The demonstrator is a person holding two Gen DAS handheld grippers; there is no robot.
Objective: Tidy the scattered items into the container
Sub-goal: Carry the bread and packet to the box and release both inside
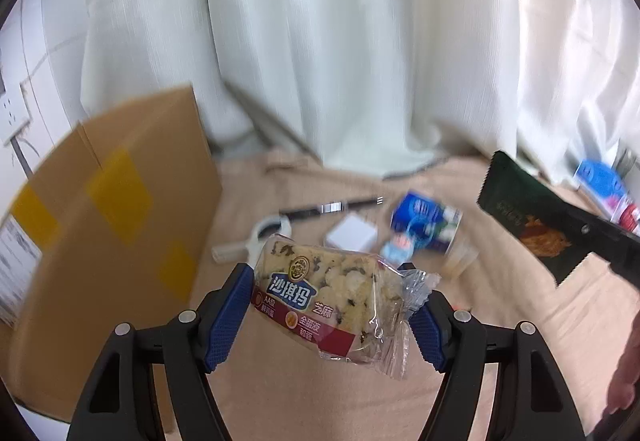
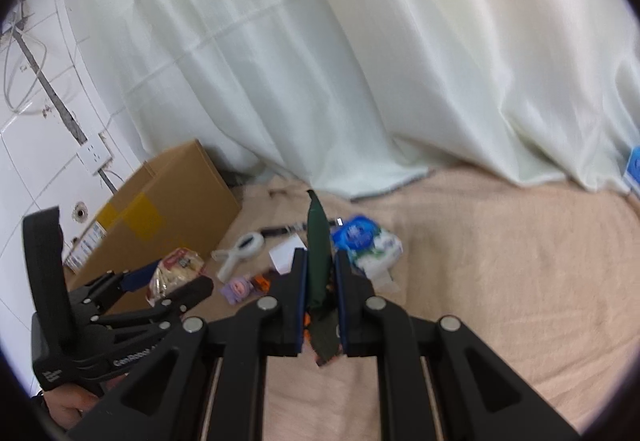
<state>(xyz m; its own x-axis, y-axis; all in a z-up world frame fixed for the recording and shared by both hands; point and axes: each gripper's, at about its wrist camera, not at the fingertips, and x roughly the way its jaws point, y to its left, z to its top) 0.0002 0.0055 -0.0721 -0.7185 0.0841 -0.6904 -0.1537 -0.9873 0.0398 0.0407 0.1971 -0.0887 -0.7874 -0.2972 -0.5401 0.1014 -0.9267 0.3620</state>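
My left gripper is shut on a clear-wrapped sesame cake snack, held in the air above the beige blanket. My right gripper is shut on a dark green snack packet, held edge-on and upright. The same green packet shows at the right of the left wrist view. The brown cardboard box with yellow tape stands just left of the left gripper. In the right wrist view the box sits at the far left, with the left gripper and its snack in front of it.
On the blanket lie a white clip-like tool, a white charger block, a blue tissue pack, a dark pen, a small purple item and an orange piece. White curtains hang behind. A hand holds the left gripper.
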